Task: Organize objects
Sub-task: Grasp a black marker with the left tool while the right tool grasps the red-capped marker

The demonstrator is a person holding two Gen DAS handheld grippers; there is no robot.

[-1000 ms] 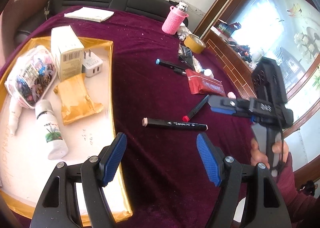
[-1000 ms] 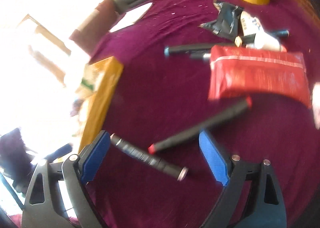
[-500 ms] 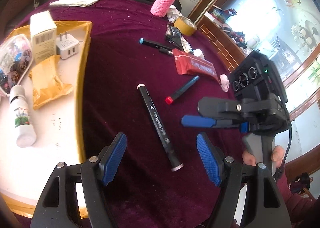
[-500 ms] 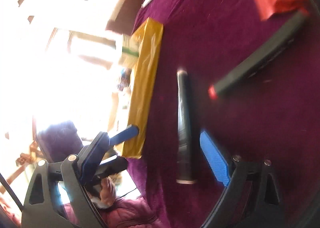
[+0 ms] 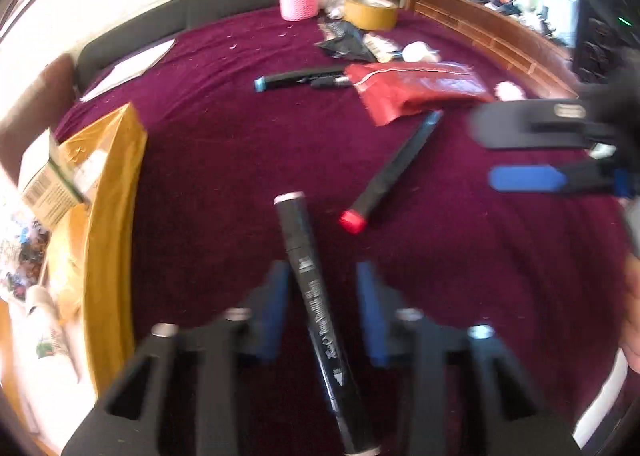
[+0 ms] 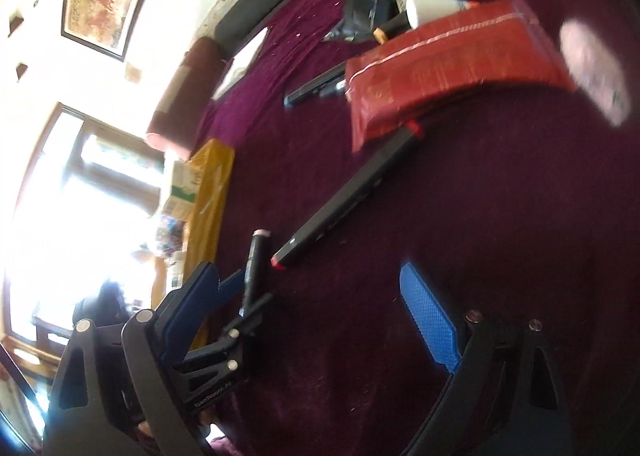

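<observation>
On the left edge sits my yellow tray (image 5: 116, 191), already holding a box and a bottle. My left gripper (image 5: 322, 308) points steeply down at the maroon cloth (image 5: 224, 159), its jaws closing around the black marker (image 5: 308, 276); in the blur I cannot tell whether the pads press it yet. I judge the marker light, rigid and smooth, so mid-barrel is the sensible hold. Further right lies the red-capped marker (image 5: 394, 171), just beside the red pouch (image 5: 420, 89). My right gripper (image 6: 316, 308) hovers tilted above it, spread wide and empty.
</observation>
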